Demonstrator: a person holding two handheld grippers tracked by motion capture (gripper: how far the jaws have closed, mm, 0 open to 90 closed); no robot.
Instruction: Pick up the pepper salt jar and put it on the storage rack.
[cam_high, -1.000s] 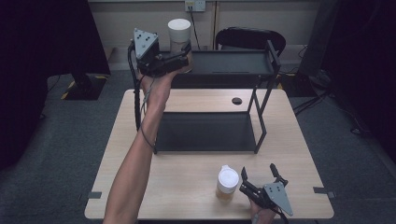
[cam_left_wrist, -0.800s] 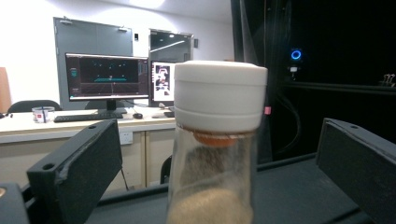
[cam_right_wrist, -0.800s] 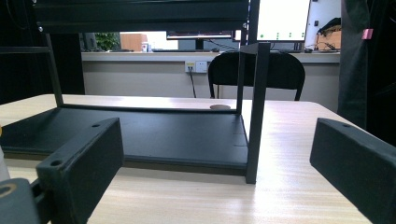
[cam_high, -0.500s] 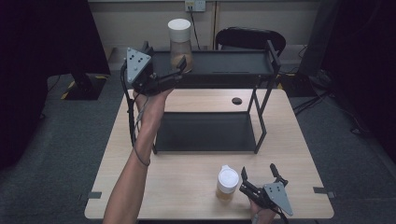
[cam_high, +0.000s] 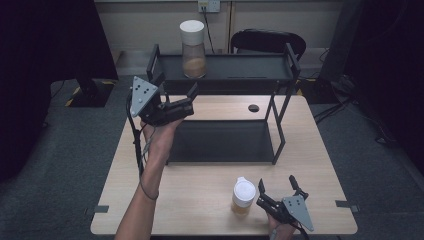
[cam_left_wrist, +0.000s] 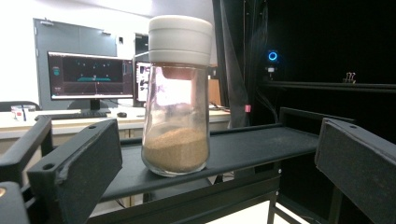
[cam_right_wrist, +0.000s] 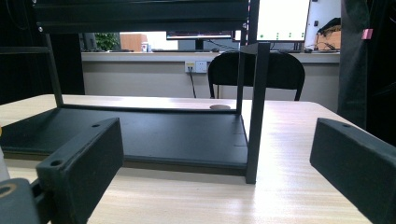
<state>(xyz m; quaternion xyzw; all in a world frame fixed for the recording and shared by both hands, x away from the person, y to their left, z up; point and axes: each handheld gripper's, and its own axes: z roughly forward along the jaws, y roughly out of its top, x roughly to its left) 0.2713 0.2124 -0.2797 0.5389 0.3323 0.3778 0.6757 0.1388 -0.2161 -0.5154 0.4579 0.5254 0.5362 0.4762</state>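
Trouble looms for the tall glass jar (cam_high: 192, 49) on the rack's (cam_high: 280, 70) far top shelf: left gripper (cam_high: 186, 100) hovers near, jaws apart, could topple it. Right gripper (cam_high: 277, 190), jaws apart, rests beside the near jar (cam_high: 244, 195).

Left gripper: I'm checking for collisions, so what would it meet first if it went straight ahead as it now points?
Probably the glass jar on the rack's top shelf: it stands centred between the left gripper's open jaws, with nothing visible in front of it. How far off it is remains unclear.
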